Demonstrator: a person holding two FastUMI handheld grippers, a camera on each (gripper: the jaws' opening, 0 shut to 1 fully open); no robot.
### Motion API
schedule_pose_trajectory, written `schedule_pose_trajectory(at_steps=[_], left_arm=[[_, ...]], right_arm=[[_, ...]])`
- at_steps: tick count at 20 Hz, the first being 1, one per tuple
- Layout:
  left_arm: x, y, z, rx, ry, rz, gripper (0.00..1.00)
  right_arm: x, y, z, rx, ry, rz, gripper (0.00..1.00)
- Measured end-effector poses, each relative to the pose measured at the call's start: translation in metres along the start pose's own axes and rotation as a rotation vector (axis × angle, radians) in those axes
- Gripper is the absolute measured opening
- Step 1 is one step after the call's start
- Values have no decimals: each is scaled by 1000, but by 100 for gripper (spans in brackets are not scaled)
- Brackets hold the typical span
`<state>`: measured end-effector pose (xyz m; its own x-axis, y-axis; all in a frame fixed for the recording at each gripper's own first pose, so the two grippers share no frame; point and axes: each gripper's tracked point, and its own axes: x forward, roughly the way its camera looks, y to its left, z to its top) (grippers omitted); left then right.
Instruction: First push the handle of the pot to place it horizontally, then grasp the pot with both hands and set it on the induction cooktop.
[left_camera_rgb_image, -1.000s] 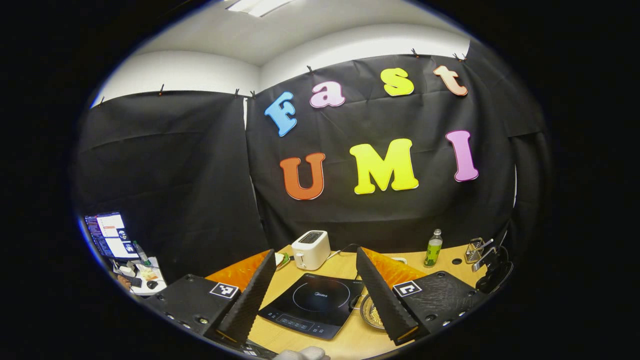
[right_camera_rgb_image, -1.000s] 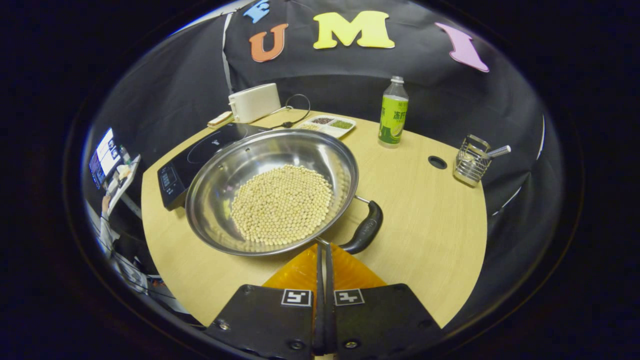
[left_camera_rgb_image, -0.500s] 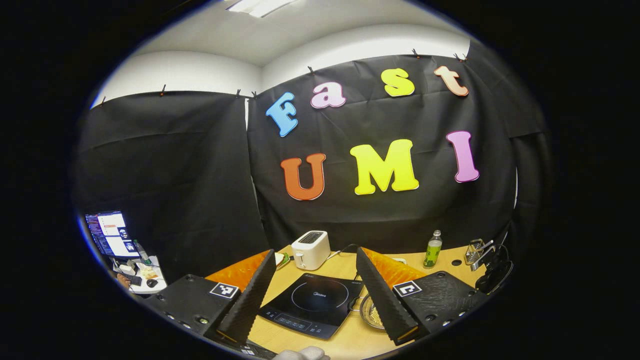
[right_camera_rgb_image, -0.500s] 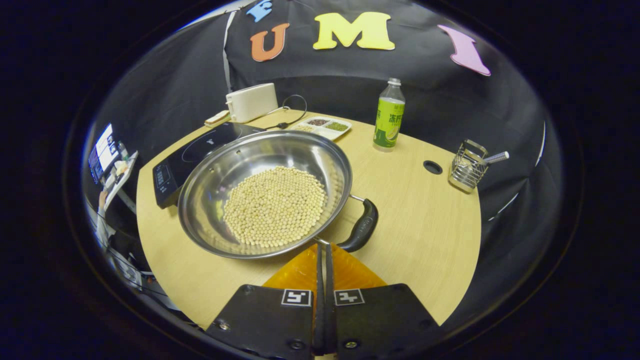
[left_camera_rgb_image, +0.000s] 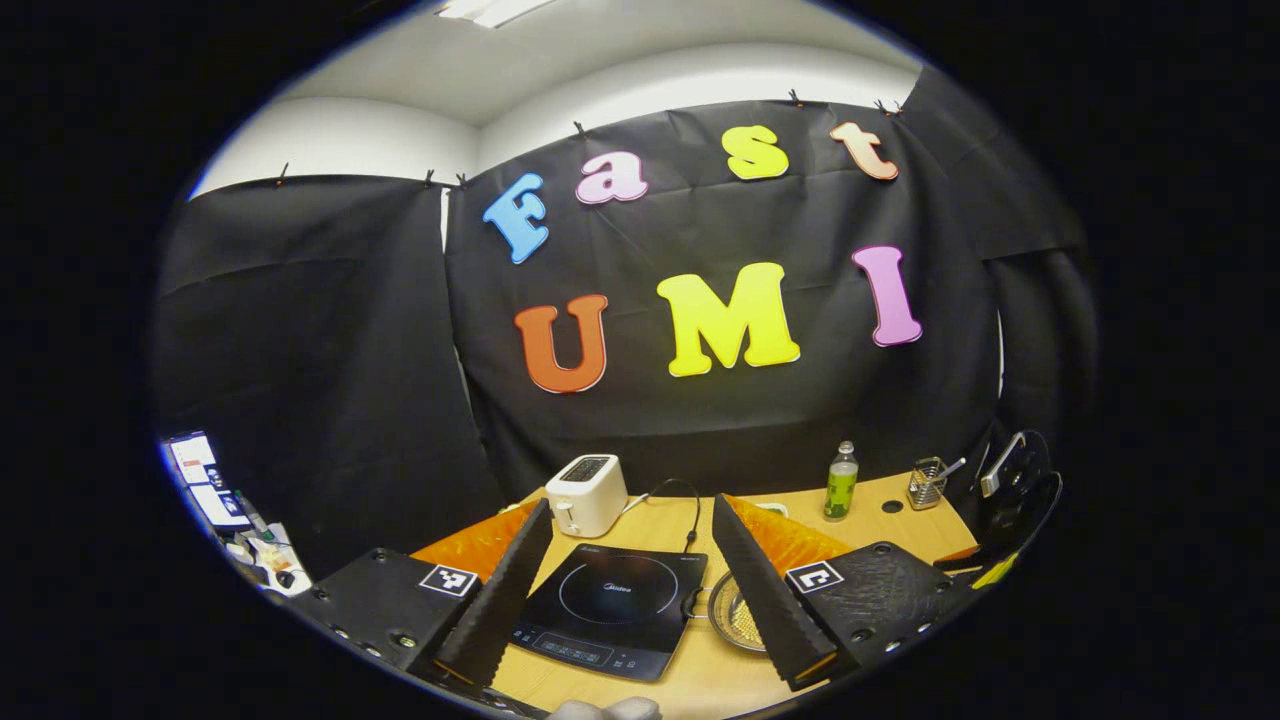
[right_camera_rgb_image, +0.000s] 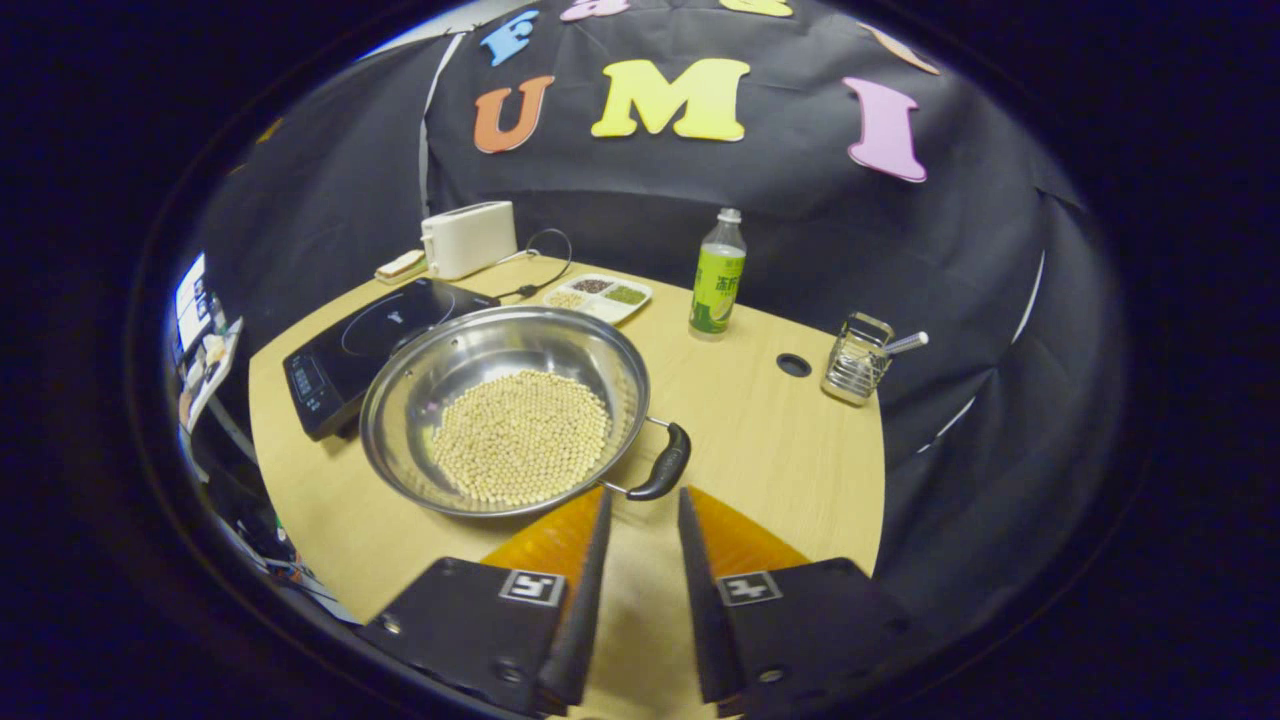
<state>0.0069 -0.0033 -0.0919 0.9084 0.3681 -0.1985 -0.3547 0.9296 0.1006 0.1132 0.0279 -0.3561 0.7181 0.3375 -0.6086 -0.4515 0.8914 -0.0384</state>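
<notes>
In the right gripper view a wide steel pot (right_camera_rgb_image: 405, 390) full of pale beans (right_camera_rgb_image: 520, 435) sits on the wooden table (right_camera_rgb_image: 780, 460). Its black side handle (right_camera_rgb_image: 665, 465) is at the near right of the rim. My right gripper (right_camera_rgb_image: 644, 494) hovers open just short of that handle, with nothing between its fingers. The black induction cooktop (right_camera_rgb_image: 375, 340) lies to the left of the pot and touches its rim. In the left gripper view my left gripper (left_camera_rgb_image: 632, 502) is wide open above the cooktop (left_camera_rgb_image: 610, 605). A sliver of the pot (left_camera_rgb_image: 735, 620) shows beside its right finger.
A white toaster (right_camera_rgb_image: 468, 238) with a cable stands behind the cooktop. Beyond the pot lie a white divided tray (right_camera_rgb_image: 598, 295) and a green-labelled bottle (right_camera_rgb_image: 715, 275). A wire utensil holder (right_camera_rgb_image: 860, 360) and a round table hole (right_camera_rgb_image: 793, 365) are at the right. A monitor (right_camera_rgb_image: 190, 300) stands off the table's left.
My right gripper has gone from shut to open and has drawn back from the pot, which now looks smaller. The left gripper stays open and has turned slightly, so its scene has slid left.
</notes>
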Motion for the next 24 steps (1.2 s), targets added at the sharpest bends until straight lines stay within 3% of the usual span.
schedule_pose_trajectory(at_steps=[3,8,10,16,24], left_arm=[[13,1,-18,-19,28,-93,96],[39,0,-63,-33,82,-264,97],[54,-6,-97,-19,134,-306,96],[90,-40,-204,-24,356,-356,97],[144,-75,-280,-5,527,-289,97]], right_arm=[[-19,-6,8,65,-25,-102,84],[-41,4,8,175,-42,-210,90],[-39,16,8,213,-35,-210,95],[-5,31,7,239,20,-186,100],[68,10,-5,245,151,-127,100]])
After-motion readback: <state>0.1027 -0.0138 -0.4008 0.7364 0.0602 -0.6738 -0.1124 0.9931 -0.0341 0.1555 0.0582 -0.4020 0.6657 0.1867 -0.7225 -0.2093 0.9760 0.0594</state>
